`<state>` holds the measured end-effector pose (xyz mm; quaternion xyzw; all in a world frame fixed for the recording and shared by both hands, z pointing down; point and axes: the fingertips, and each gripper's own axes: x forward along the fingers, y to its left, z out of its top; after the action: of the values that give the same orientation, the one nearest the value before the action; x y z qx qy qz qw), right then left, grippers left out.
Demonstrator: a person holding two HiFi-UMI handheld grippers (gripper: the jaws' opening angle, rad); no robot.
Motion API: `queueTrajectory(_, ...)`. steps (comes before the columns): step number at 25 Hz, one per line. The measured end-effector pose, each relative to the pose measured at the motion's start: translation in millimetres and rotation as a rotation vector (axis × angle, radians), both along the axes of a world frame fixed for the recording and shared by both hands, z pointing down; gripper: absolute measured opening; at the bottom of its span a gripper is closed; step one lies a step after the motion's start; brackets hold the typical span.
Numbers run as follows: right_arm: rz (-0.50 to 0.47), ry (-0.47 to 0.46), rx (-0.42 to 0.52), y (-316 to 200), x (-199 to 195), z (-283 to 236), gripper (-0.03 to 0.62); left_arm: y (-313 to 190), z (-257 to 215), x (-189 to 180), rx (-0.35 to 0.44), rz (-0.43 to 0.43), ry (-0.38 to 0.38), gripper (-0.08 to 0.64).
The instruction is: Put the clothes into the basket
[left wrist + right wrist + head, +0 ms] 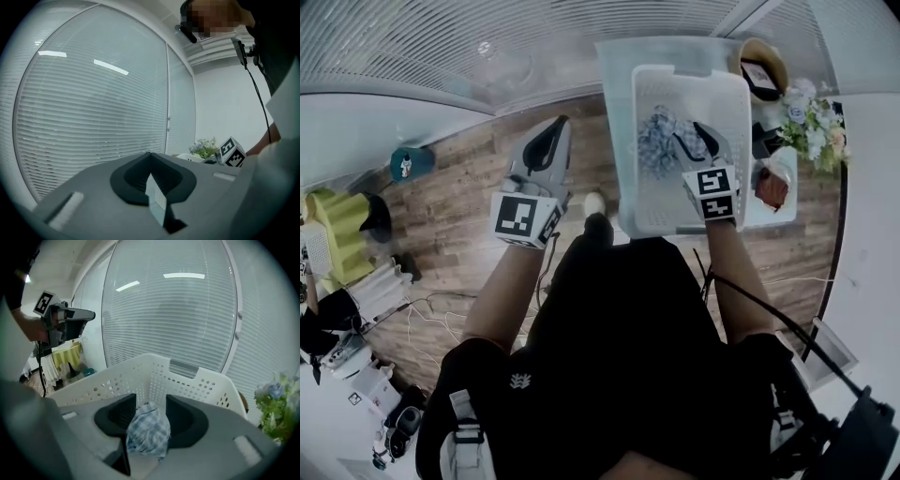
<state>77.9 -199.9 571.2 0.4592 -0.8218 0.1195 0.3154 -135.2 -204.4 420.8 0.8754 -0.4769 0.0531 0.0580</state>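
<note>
A white perforated laundry basket (694,86) stands on a low table ahead of me; its far wall (187,376) fills the right gripper view. A blue-and-white checked garment (659,141) lies bunched inside it. My right gripper (698,141) reaches down into the basket. Its jaws (151,399) stand parted, and the checked garment (149,430) sits loosely between them, sagging below. My left gripper (561,122) hangs over the wooden floor left of the basket. In its own view it (150,154) is shut on nothing and faces the window blinds.
On the table right of the basket are a flower bunch (814,122), a brown woven hat (761,66) and a reddish object (772,187). At the far left stand a yellow-green chair (337,225) and a teal object (411,161). Cables (422,319) trail over the floor.
</note>
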Motion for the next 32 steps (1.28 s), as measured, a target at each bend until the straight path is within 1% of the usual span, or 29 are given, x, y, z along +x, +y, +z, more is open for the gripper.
queueTrajectory(5,0.017,-0.037,0.061,6.6,7.4,-28.4,0.195,2.3,-19.7,5.5,0.037,0.02,0.007,0.008)
queueTrajectory(9,0.027,-0.084,0.092,15.5,16.7,-45.5,0.168,3.9,-33.7,13.7,0.063,0.038,0.01,0.008)
queueTrajectory(11,0.043,-0.102,0.133,19.1,22.3,-58.4,0.147,5.0,-38.7,18.6,0.072,0.049,0.011,0.008)
queueTrajectory(13,0.072,-0.11,0.196,22.9,31.1,-75.7,0.118,6.8,-42.4,24.1,0.081,0.062,0.01,0.008)
queueTrajectory(15,0.1,-0.108,0.253,27.6,41.1,-90.9,0.101,7.8,-46.5,28.5,0.092,0.073,0.007,0.008)
queueTrajectory(17,0.124,-0.113,0.285,32.3,51.6,-101.7,0.092,7.4,-51.2,32.9,0.104,0.08,0.006,0.008)
queueTrajectory(21,0.172,-0.171,0.294,42.9,74.6,-116.0,0.086,8.9,-66.0,44.0,0.138,0.103,0.004,0.008)
queueTrajectory(24,0.213,-0.196,0.314,52.2,91.8,-125.7,0.081,11.1,-77.8,48.4,0.159,0.116,0.005,0.008)
queueTrajectory(29,0.221,-0.248,0.379,70.0,111.8,-142.6,0.049,17.9,-84.0,55.4,0.178,0.117,0.005,0.008)
queueTrajectory(32,0.238,-0.244,0.408,74.2,123.8,-150.8,0.031,19.4,-82.8,57.8,0.18,0.115,0.003,0.008)
